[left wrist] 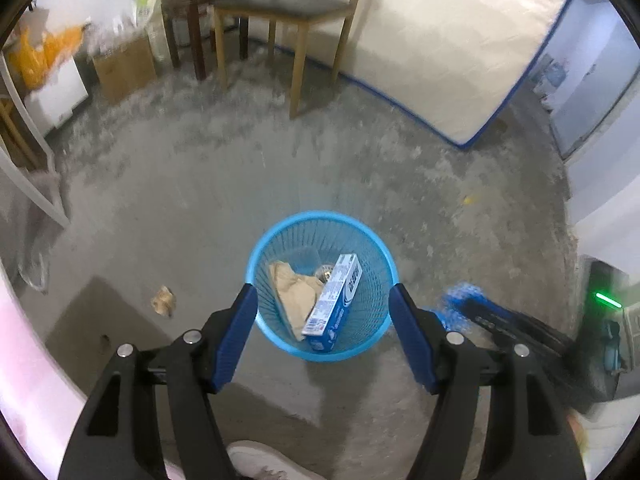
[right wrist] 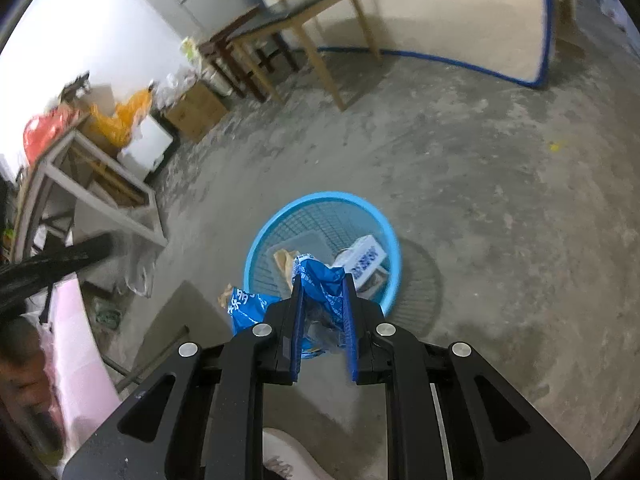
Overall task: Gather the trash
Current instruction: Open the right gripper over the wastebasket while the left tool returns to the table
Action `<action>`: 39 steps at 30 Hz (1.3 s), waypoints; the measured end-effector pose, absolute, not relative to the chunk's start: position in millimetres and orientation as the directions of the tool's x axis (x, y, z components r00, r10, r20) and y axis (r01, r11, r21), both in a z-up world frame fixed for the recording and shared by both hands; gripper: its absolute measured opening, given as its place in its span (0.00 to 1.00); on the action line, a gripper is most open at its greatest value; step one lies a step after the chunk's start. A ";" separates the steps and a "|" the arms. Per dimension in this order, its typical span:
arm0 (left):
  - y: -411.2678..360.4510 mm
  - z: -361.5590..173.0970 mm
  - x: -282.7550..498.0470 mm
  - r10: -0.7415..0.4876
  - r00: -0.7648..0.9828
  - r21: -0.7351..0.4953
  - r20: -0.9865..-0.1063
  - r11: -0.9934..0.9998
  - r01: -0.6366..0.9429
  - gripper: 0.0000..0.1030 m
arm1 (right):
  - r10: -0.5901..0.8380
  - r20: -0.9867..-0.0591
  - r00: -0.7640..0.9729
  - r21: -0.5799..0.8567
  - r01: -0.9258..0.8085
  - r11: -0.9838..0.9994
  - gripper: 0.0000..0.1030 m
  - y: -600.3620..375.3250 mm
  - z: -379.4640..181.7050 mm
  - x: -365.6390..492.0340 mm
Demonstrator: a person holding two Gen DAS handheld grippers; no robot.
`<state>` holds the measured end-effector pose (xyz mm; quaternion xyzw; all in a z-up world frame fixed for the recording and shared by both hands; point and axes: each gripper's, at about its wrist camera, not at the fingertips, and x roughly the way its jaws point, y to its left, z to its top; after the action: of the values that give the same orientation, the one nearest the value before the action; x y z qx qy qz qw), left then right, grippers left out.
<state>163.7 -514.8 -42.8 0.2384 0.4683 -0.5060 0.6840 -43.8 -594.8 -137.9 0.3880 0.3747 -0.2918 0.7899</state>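
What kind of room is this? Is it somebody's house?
Probably a storeroom or unfinished spare room in a home: a bare concrete floor, a wrapped mattress leaning on the wall, and a wooden chair beside stacked cardboard boxes.

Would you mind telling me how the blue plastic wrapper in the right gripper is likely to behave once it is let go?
The blue wrapper looks thin and crumpled, bunched between the right gripper, so it is probably floppy and very light. It may drift rather than drop straight into the blue basket. Its glossy film could cling to the fingers.
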 end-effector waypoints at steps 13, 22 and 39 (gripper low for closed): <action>-266.4 67.9 188.7 -0.568 0.224 -0.128 -0.792 0.513 0.849 0.77 | -0.127 -0.885 0.447 0.260 0.703 0.662 0.48 -593.3 -216.7 63.5; -173.0 56.4 180.0 -0.574 0.297 -0.159 -0.763 0.612 0.775 0.77 | 0.000 -0.965 0.263 0.170 0.624 0.763 0.31 -564.5 -265.3 83.8; -123.2 43.1 187.7 -0.572 0.310 -0.197 -0.759 0.656 0.729 0.77 | -0.047 -0.991 0.125 0.063 0.749 0.660 0.22 -600.8 -315.6 96.0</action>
<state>187.7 -123.2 43.1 0.0919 0.4257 -0.4046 0.8042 96.0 -600.8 -315.6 0.2948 0.5950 -0.2886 0.6898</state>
